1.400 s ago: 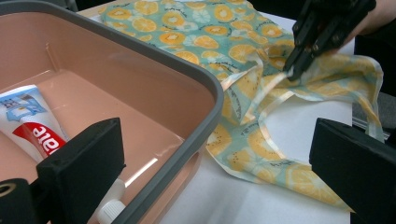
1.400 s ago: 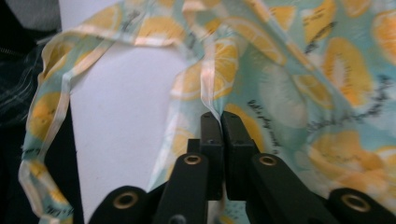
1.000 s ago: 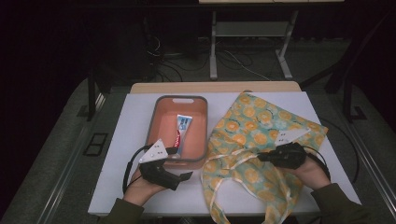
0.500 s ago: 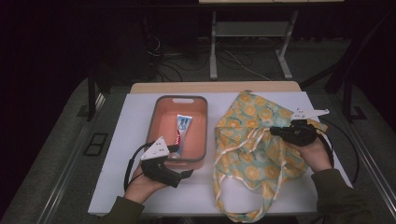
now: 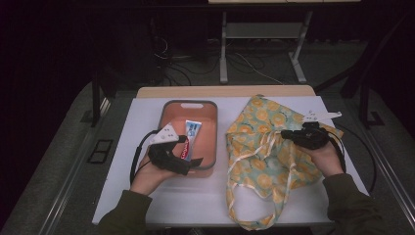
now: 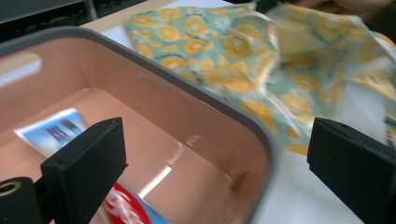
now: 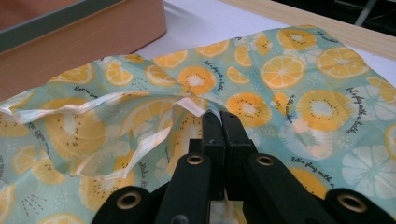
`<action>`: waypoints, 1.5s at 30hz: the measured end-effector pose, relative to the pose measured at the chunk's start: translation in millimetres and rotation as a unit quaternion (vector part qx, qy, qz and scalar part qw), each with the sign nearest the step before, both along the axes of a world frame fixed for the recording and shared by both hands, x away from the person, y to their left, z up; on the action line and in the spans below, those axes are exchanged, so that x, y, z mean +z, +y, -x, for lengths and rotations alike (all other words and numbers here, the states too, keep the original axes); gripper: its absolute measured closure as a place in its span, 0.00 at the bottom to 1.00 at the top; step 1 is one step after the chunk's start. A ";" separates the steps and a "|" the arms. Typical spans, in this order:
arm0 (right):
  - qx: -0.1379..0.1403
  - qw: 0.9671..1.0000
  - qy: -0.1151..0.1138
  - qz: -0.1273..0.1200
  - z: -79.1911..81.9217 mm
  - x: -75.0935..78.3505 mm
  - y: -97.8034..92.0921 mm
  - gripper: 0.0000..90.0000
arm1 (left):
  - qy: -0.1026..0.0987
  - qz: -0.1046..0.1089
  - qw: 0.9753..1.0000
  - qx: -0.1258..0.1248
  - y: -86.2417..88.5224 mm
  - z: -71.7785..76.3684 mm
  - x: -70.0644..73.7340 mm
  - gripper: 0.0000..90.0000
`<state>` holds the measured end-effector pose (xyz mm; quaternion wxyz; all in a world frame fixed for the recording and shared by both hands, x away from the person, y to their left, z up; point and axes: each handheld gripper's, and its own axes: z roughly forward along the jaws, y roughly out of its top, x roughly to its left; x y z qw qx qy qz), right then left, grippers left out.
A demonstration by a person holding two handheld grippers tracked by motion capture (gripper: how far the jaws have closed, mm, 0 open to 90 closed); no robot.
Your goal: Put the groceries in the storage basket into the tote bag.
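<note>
We hold the bag's rim — right gripper (image 7: 219,122) pinched tight on the citrus-print tote (image 5: 266,147), opening its mouth, probably. Left gripper (image 5: 188,166) gapes wide over the pink tray's (image 5: 211,142) near corner; the toothpaste tube (image 5: 188,139) lies just beyond it. Next: clamp the tube — tray wall intervenes.

A laboratory or recording studio is being shown. A white-topped table (image 5: 147,127) is being surrounded by dark curtained walls, loose cables (image 5: 195,56) are being left trailing across the grey floor (image 5: 58,161), and a second metal-legged bench (image 5: 264,29) is being kept behind.
</note>
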<state>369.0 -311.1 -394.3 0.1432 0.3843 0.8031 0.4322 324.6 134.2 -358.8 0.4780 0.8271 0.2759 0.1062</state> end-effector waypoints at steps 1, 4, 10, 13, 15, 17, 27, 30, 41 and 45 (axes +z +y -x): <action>0.001 1.000 0.000 0.000 -0.4 -0.3 0.0 0.99 | 0.000 -0.008 1.000 0.006 -1.3 -6.0 1.4 0.06; 0.000 1.000 0.001 -0.002 -0.9 -0.6 -0.3 0.99 | 0.015 -0.025 0.999 0.028 -5.2 -23.4 3.0 0.10; 0.002 1.000 0.000 -0.002 -0.5 -0.3 -0.8 0.99 | 0.048 -0.077 0.992 0.091 -15.7 -53.9 -3.0 0.21; 0.003 1.000 0.000 -0.001 -0.1 -0.1 -0.7 0.99 | 0.073 -0.120 0.984 0.114 -25.7 -64.5 -11.8 0.25; 0.004 1.000 0.000 -0.001 0.0 0.0 -0.5 0.99 | 0.095 -0.137 0.979 0.120 -32.1 -71.0 -20.9 0.25; 0.004 1.000 0.000 0.000 0.0 -0.2 -0.1 0.99 | 0.114 -0.154 0.972 0.134 -35.7 -77.2 -29.8 0.26; 0.007 1.000 -0.002 0.000 0.9 0.1 0.3 0.99 | 0.187 -0.209 0.944 0.176 -35.2 -89.7 -55.0 0.39; 0.007 1.000 -0.003 0.001 1.5 0.2 0.9 0.99 | 0.194 -0.221 0.940 0.175 -37.0 -90.5 -58.7 0.46; 0.008 1.000 -0.006 0.003 2.5 0.6 1.5 0.99 | 0.190 -0.204 0.943 0.181 -35.3 -89.2 -53.8 0.78; 0.008 1.000 -0.006 0.003 2.5 0.5 1.5 0.99 | 0.185 -0.209 0.944 0.177 -36.6 -88.5 -51.7 0.82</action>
